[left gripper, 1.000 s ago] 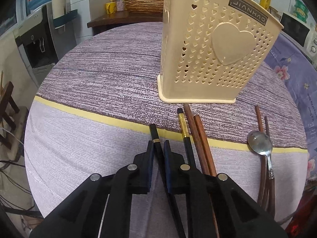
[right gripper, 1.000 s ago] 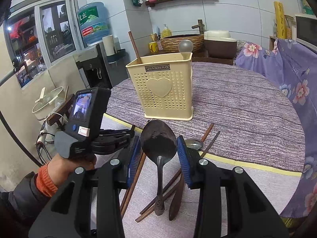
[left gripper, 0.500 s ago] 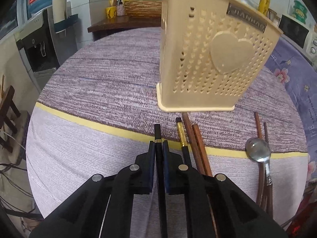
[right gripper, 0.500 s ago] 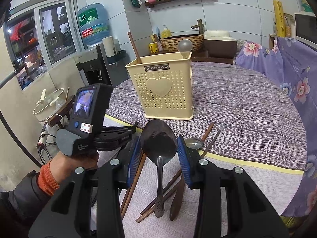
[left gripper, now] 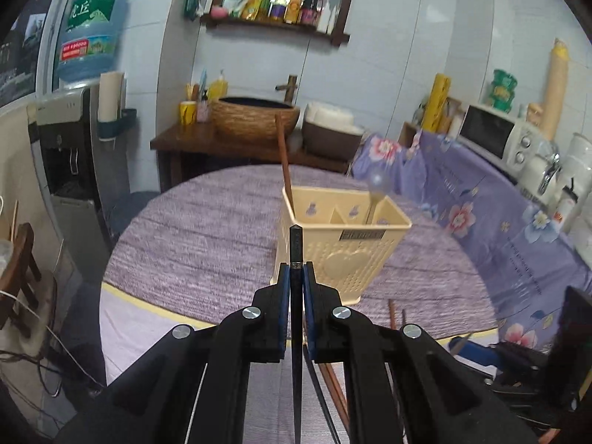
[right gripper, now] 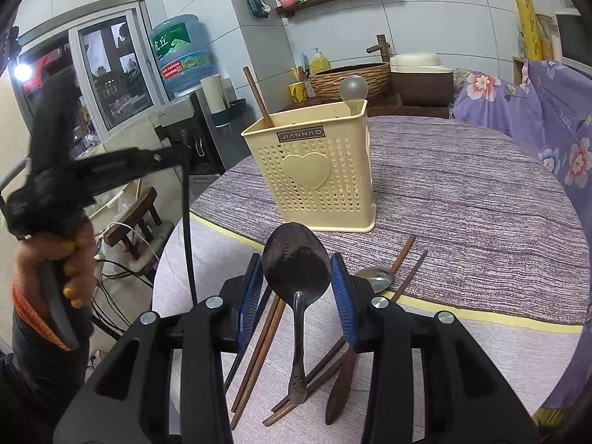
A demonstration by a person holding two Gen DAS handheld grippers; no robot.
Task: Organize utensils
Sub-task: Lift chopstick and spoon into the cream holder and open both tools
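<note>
My left gripper [left gripper: 296,285] is shut on a black chopstick [left gripper: 296,248] and holds it up in the air, in front of and above the cream utensil holder [left gripper: 344,244]. From the right wrist view, the left gripper [right gripper: 183,153] is up at the left, and the chopstick [right gripper: 188,229] hangs down from it. A brown stick and a round-ended spoon stand in the holder [right gripper: 314,177]. My right gripper [right gripper: 298,285] is shut on the bowl of a dark spoon [right gripper: 296,262], whose handle points down. Below it lie brown chopsticks [right gripper: 259,347], a metal spoon [right gripper: 377,275] and a wooden spoon [right gripper: 340,388].
The round table [right gripper: 462,203] has a purple striped cloth with a yellow band. A water dispenser [left gripper: 70,155] and a wooden stool [right gripper: 133,214] stand off its left edge. A floral purple cover [left gripper: 499,214] and a microwave [left gripper: 495,137] are to the right, with a side table and basket sink [left gripper: 255,118] behind.
My left gripper has risen with the black chopstick, lifting it off the table, so its view now looks over the holder's open top. The right gripper and its spoon have stayed put.
</note>
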